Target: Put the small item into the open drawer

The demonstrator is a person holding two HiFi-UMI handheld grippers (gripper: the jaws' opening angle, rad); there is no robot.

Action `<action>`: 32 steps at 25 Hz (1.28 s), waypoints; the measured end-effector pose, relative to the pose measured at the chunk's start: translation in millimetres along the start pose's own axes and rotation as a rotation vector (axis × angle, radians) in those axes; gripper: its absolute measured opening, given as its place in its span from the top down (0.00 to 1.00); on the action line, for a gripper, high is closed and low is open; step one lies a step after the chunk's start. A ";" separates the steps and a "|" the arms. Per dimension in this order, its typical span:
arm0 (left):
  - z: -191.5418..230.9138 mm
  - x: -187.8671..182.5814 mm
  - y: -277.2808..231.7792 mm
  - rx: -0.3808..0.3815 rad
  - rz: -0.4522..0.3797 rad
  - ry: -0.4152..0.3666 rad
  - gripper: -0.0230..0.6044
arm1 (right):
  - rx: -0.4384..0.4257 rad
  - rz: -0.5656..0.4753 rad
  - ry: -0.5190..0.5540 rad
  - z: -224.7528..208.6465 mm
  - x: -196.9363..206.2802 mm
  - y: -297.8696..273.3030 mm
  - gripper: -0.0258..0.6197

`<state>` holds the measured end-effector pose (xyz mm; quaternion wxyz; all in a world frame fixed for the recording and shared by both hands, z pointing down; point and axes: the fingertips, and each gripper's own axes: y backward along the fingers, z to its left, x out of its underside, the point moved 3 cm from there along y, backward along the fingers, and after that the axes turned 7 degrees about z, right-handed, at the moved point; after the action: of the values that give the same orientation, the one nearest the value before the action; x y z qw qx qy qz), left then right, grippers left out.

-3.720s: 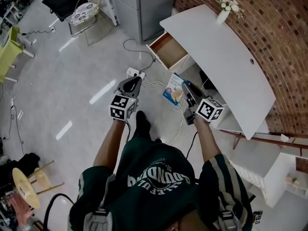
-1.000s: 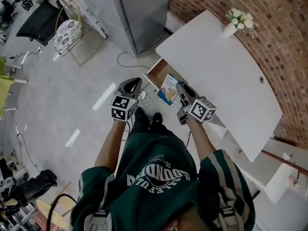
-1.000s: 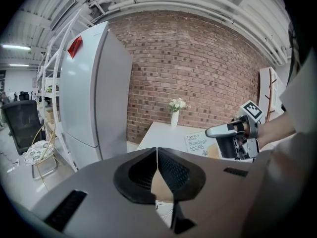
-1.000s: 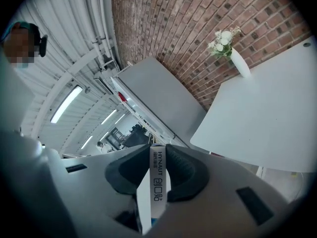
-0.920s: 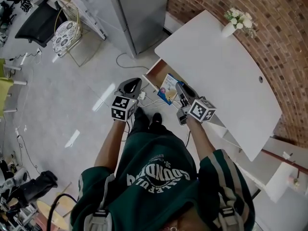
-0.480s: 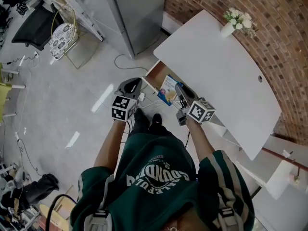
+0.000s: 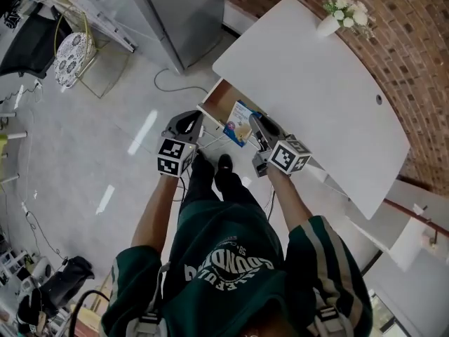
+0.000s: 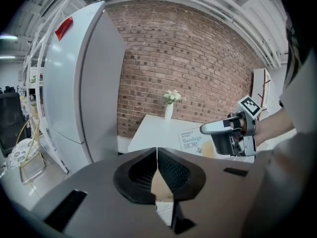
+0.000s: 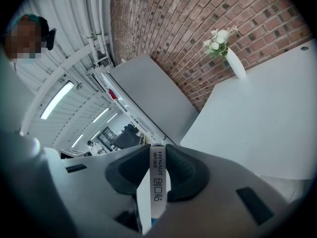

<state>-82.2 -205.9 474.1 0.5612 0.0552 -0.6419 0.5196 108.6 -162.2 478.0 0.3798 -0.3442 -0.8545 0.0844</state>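
My right gripper [image 7: 254,123] is shut on a small white and blue bandage box [image 7: 238,122], held upright by its thin edge. In the right gripper view the box's edge [image 9: 157,183] stands pinched between the two pads. The box hangs just at the near right of the open wooden drawer [image 7: 216,98], which sticks out from under the white table [image 7: 316,83]. My left gripper [image 7: 191,118] hovers left of the drawer, and its jaws [image 8: 157,165] are shut with nothing in them. The left gripper view also shows the right gripper [image 8: 229,134] with the box [image 8: 192,141].
A white vase of flowers [image 7: 330,21] stands on the table's far end by the brick wall. A grey fridge [image 7: 179,9] stands left of the table. Cables [image 7: 210,140] lie on the floor under the grippers. A wire chair [image 7: 68,50] stands far left.
The person has stepped closer to the table, so both grippers now hang nearer the drawer. The box has come right up to the drawer's near side. Both grips are unchanged.
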 end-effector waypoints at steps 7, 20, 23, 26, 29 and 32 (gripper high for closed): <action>9.5 19.2 -27.4 0.021 0.034 0.005 0.93 | 0.022 0.008 0.021 -23.5 6.5 -17.1 0.79; 26.3 69.1 -66.0 0.055 0.085 0.024 0.93 | 0.072 0.036 0.072 -68.4 44.2 -53.2 0.79; 27.7 82.0 -73.2 0.068 0.086 0.031 0.93 | 0.089 0.044 0.121 -75.3 54.0 -61.5 0.79; 28.8 98.7 -77.9 0.076 0.096 0.052 0.93 | 0.106 0.062 0.156 -83.1 66.3 -70.6 0.79; 29.8 114.1 -82.2 0.083 0.108 0.065 0.93 | 0.120 0.079 0.174 -91.3 77.2 -79.8 0.79; 32.0 122.0 -92.4 0.093 0.109 0.072 0.93 | 0.144 0.087 0.182 -104.6 84.3 -88.3 0.79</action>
<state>-87.4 -208.6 630.4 0.5516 0.0274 -0.5984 0.5804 96.3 -185.6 636.6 0.4756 -0.3591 -0.7924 0.1304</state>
